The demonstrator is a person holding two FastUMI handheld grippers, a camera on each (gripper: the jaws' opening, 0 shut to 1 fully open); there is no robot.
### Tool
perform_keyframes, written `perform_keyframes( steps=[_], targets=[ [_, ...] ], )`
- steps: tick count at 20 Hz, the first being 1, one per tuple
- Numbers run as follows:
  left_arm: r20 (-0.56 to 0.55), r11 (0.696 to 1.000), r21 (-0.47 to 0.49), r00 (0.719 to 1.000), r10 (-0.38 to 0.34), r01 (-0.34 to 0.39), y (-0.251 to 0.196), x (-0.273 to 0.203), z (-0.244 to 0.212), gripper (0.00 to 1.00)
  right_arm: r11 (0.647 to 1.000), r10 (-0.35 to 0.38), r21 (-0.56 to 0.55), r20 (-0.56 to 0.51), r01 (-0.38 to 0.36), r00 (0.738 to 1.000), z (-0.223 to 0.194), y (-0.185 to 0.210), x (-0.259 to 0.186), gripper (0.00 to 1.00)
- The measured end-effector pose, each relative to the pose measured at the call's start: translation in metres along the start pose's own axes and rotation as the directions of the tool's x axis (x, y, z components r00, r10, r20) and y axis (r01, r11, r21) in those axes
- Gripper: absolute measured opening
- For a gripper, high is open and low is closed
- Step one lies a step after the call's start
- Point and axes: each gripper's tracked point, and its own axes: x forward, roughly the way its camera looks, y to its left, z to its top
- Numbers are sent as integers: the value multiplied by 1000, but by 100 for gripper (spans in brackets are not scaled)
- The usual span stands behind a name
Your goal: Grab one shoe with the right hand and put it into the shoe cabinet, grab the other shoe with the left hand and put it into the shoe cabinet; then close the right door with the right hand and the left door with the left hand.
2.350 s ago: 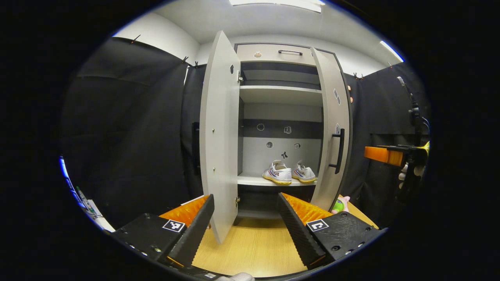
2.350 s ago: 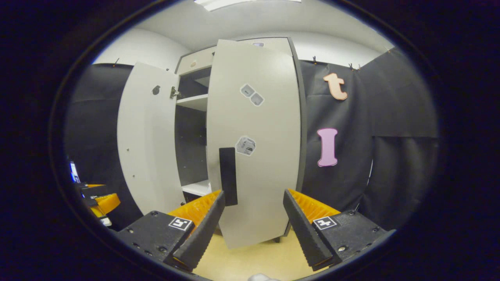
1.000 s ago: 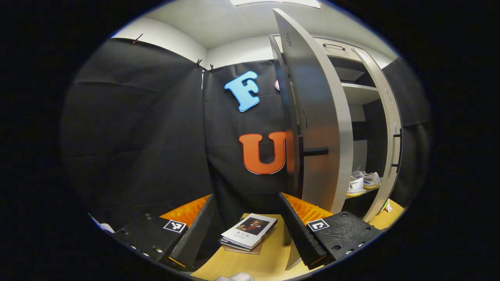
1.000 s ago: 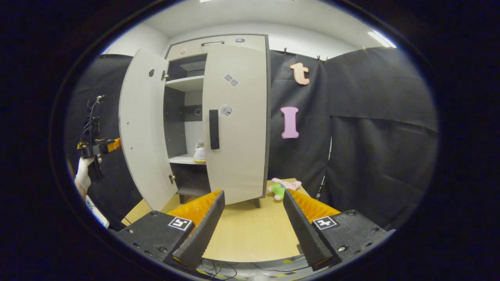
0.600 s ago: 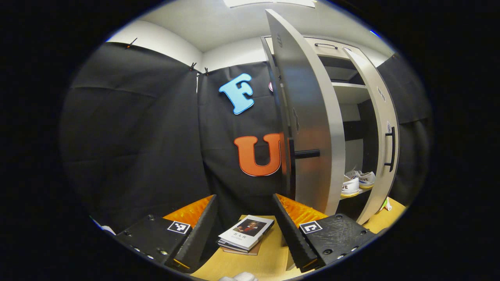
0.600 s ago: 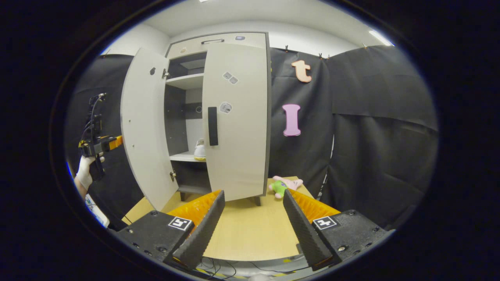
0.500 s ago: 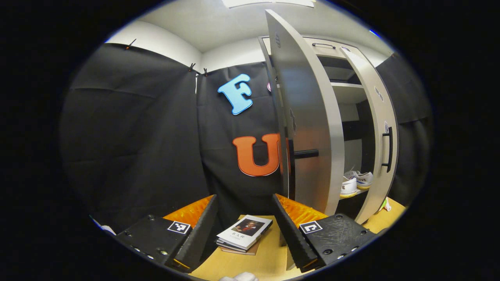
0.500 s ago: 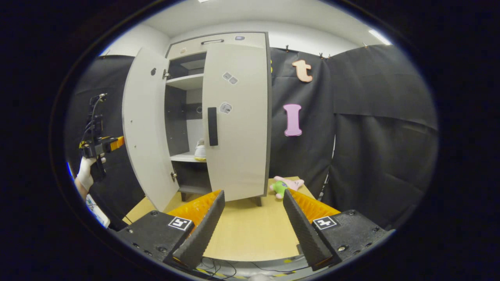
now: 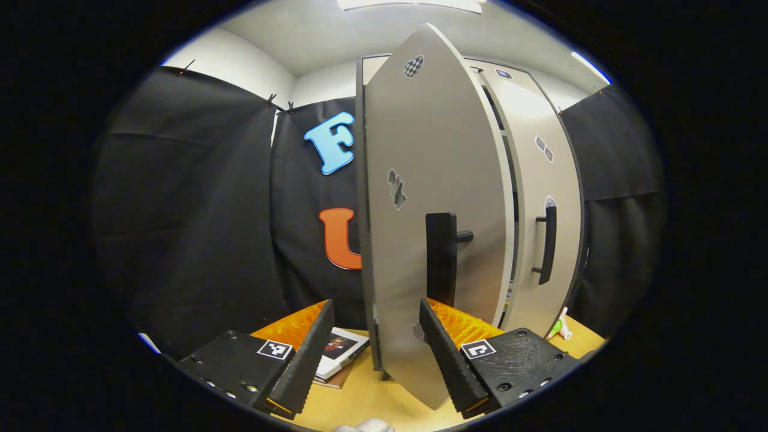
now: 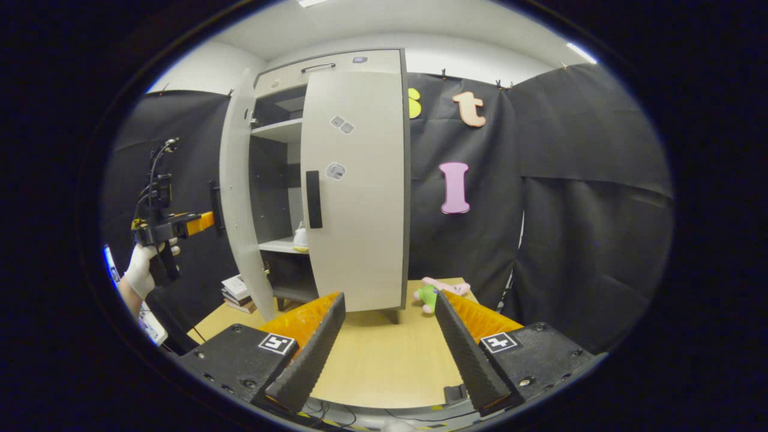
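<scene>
The grey shoe cabinet (image 10: 336, 63) stands on the table. Its right door (image 10: 354, 180) lies flat against the front. Its left door (image 10: 237, 198) stands ajar, and through the gap I see a white shoe (image 10: 300, 235) on the lower shelf. In the left gripper view the left door (image 9: 432, 180) with its dark handle (image 9: 441, 258) fills the middle, right in front of my open left gripper (image 9: 375, 354). In the right gripper view a gloved hand holds the left gripper (image 10: 204, 222) against that door's outer face. My right gripper (image 10: 387, 354) is open and empty, back from the cabinet.
A stack of books (image 9: 336, 351) lies on the wooden table (image 10: 384, 360) left of the cabinet. A green and pink plush toy (image 10: 438, 291) lies at the cabinet's right foot. Black cloth walls close in all around.
The right door has gone from half open to flat against the cabinet, and my right gripper has drawn back. My left gripper has come round the left door, which has swung well inward.
</scene>
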Motion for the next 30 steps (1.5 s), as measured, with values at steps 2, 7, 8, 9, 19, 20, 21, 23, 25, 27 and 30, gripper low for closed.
perform_keyframes(
  steps=[2,7,8,9,19,20,21,23,25,27,30],
  targets=[
    [-23,1000,-1,1000,13,-14,-14,4,-3,98,1000,15,-11,4,-15,1000,4,-10,7,94],
    [-39,1000,16,999,5,-5,-48,-5,-10,96,998,65,-27,13,-65,998,16,-17,18,94],
    [-44,1000,24,999,6,-5,-51,-8,-13,100,997,76,-28,15,-75,997,18,-18,23,98],
    [-48,1000,23,999,3,-2,-55,-11,-14,96,996,82,-28,19,-82,996,20,-17,26,94],
    [-33,999,32,999,-6,7,-59,-58,-5,96,994,108,-8,61,-108,992,36,5,27,98],
    [-31,1000,27,999,-11,12,-58,-64,-1,96,994,109,-8,67,-109,992,39,9,26,98],
    [-24,1000,22,1000,-15,15,-57,-72,3,100,994,111,-10,77,-111,991,41,12,26,94],
    [-8,999,17,999,-34,34,-59,-89,12,96,994,107,-9,95,-107,990,47,18,25,94],
    [3,999,21,999,-38,38,-56,-104,17,100,995,99,-9,113,-99,989,53,22,22,94],
    [10,999,9,999,-52,52,-55,-121,21,96,996,86,-6,129,-86,988,57,24,19,98],
    [16,998,1,998,-58,58,-47,-145,23,96,998,69,-7,145,-68,987,60,27,14,98]
  ],
)
